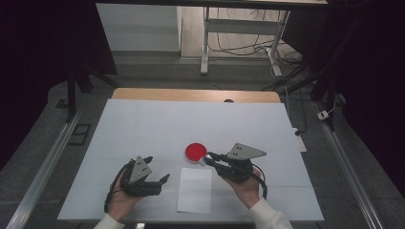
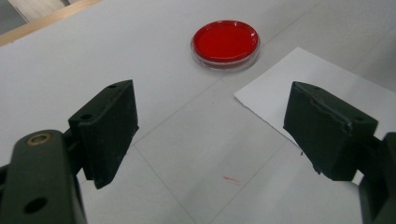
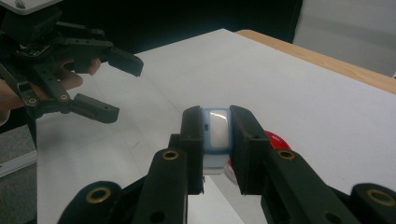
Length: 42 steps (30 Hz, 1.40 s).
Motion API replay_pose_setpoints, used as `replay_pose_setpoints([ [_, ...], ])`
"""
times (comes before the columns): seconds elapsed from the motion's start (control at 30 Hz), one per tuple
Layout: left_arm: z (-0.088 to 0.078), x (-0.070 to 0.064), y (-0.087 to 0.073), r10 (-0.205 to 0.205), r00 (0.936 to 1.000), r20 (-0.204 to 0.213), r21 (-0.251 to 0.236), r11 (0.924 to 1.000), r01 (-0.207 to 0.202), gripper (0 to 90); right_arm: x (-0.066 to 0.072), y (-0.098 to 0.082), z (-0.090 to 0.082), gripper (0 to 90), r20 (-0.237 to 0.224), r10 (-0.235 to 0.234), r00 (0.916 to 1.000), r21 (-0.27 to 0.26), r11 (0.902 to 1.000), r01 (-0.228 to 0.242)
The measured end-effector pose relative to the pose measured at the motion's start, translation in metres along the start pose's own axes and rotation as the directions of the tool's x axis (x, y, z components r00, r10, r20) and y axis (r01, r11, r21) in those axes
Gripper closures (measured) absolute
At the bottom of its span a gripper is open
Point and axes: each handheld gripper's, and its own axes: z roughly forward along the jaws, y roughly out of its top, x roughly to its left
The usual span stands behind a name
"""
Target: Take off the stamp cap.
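My right gripper is shut on a small light-blue block with a pale glossy face, pinched between both pads. In the high view the right gripper sits at the near right edge of a round red dish with a clear rim. The dish peeks out behind the right jaw. My left gripper stands open with nothing between its fingers, left of a white paper sheet. From the left gripper, the red dish lies ahead and the paper's corner lies to the right.
A large white sheet covers the wooden table, whose far edge shows bare. A faint red mark lies on the sheet between the left jaws. Desk legs and cables stand on the floor beyond.
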Motion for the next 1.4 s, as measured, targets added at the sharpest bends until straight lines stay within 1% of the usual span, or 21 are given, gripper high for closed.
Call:
replay_pose_setpoints([
  [0.23, 0.004, -0.004, 0.004, 0.003, 1.0000, 0.007, -0.006, 1.0000, -0.003, 17.7, 0.000, 0.000, 0.000, 74.8, 0.006, -0.001, 1.0000, -0.009, 1.0000, 0.001],
  [0.37, 0.006, -0.006, 0.007, 0.014, 0.9998, 0.015, -0.007, 0.9999, -0.014, 17.7, 0.000, 0.000, 0.000, 74.8, 0.006, -0.001, 1.0000, -0.008, 1.0000, 0.001],
  [0.47, 0.008, -0.009, 0.011, 0.022, 0.9995, 0.022, -0.009, 0.9997, -0.022, 17.7, 0.001, -0.001, 0.000, 74.8, 0.009, -0.006, 0.9999, -0.018, 0.9998, 0.006],
  [0.6, 0.011, -0.013, 0.015, 0.041, 0.9987, 0.030, -0.007, 0.9991, -0.041, 17.7, 0.001, 0.000, -0.001, 74.8, 0.012, -0.004, 0.9999, -0.021, 0.9998, 0.004],
  [0.77, 0.015, -0.017, 0.020, 0.047, 0.9982, 0.037, -0.001, 0.9989, -0.047, 17.7, 0.001, -0.001, -0.001, 74.7, 0.012, -0.005, 0.9999, -0.019, 0.9998, 0.005],
  [0.87, 0.018, -0.020, 0.024, 0.061, 0.9974, 0.038, 0.005, 0.9981, -0.061, 17.8, 0.001, -0.001, 0.000, 74.7, 0.011, -0.005, 0.9999, -0.018, 0.9998, 0.006],
  [1.0, 0.021, -0.022, 0.027, 0.067, 0.9970, 0.039, 0.009, 0.9977, -0.067, 17.9, 0.001, -0.001, 0.000, 74.8, 0.011, -0.002, 0.9999, -0.019, 0.9998, 0.002],
  [1.13, 0.025, -0.024, 0.029, 0.076, 0.9967, 0.029, 0.014, 0.9970, -0.076, 18.0, 0.001, -0.001, 0.000, 74.7, 0.010, -0.003, 0.9999, -0.017, 0.9999, 0.003],
  [1.4, 0.031, -0.030, 0.035, 0.087, 0.9954, 0.041, 0.016, 0.9960, -0.088, 18.1, 0.001, -0.001, 0.000, 74.7, 0.011, 0.002, 0.9999, -0.020, 0.9998, -0.002],
])
